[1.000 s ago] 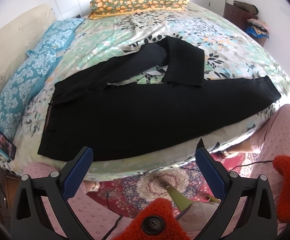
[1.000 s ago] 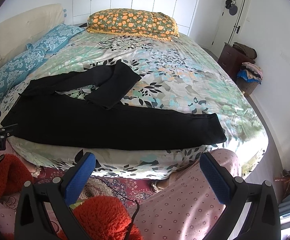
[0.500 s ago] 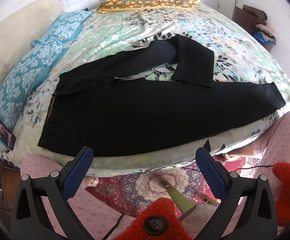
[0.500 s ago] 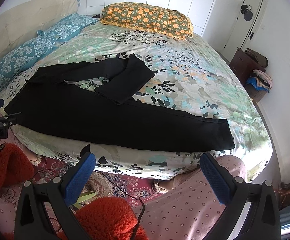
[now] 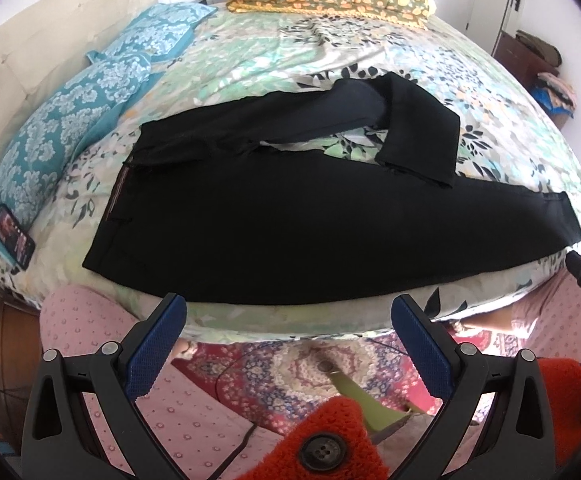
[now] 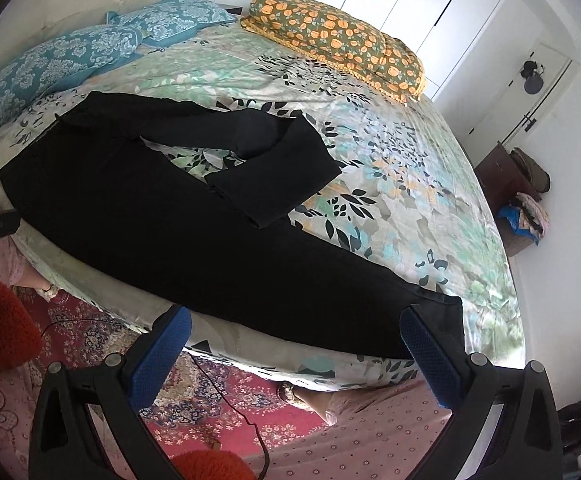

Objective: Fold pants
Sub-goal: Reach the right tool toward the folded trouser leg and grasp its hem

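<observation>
1. Both sets of blue-padded fingers stand spread wide and hold nothing: the left gripper [image 5: 288,316] hangs off the near edge of the bed [image 5: 250,40], and the right gripper [image 6: 294,326] does the same further along that edge.
2. Ahead of the left fingers [image 5: 156,344] lie the black pants [image 5: 290,216], flat on the floral bedspread, the waistband off to the left of the fingers and one leg running away to the right along the bed edge.
3. Ahead of the right fingers [image 6: 430,360] that same leg ends; its hem [image 6: 442,320] sits just beyond the right-hand finger tip, though I cannot tell whether they touch.
4. Beyond both pairs of fingers, the far leg [image 6: 274,168] bends back on itself, its end doubled over toward the near leg.
5. Risk: no fold looks begun, and a fold made over that doubled leg would likely trap the kink and leave a lumpy stack.
6. Risk: the near leg lies right at the mattress edge, so a one-layer or shallow pinch at the hem could let the cloth slide off toward the rug [image 5: 290,368].
7. Risk: a cable [image 6: 226,396] trails on the floor below the right fingers and might snag a low sweep.
</observation>
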Demonstrator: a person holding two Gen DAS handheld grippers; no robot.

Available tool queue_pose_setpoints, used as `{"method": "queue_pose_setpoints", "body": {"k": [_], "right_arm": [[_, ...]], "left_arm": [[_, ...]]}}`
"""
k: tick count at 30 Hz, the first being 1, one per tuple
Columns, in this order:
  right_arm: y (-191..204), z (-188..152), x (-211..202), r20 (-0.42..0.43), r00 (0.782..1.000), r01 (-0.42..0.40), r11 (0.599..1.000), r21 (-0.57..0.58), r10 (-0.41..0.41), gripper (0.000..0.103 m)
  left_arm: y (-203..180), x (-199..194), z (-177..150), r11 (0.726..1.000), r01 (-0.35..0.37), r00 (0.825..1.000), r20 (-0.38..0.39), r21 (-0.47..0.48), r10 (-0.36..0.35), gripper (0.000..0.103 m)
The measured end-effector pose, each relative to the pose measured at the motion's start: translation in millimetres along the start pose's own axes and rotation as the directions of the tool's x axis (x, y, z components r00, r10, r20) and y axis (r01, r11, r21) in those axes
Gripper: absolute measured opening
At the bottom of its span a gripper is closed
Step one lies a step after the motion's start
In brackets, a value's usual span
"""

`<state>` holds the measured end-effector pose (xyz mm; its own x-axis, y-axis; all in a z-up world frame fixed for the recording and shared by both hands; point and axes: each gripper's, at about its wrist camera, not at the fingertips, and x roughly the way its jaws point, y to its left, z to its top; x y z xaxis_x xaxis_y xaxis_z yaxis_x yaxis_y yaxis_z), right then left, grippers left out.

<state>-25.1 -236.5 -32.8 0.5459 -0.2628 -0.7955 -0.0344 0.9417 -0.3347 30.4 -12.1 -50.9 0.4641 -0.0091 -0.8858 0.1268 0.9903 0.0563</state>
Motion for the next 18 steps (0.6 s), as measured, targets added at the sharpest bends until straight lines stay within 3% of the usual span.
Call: {"method": "queue_pose_setpoints", "body": {"k": [18], "right_arm": [[-10.9,10.1,22.7,-0.058,0.998,0.023,0.999,0.023,-0.022,0.103]], "left_arm": [[-0.6,6.0,0.8,1.000,-0.018,1.000,-0.019,0.004,0.018,0.102]]}}
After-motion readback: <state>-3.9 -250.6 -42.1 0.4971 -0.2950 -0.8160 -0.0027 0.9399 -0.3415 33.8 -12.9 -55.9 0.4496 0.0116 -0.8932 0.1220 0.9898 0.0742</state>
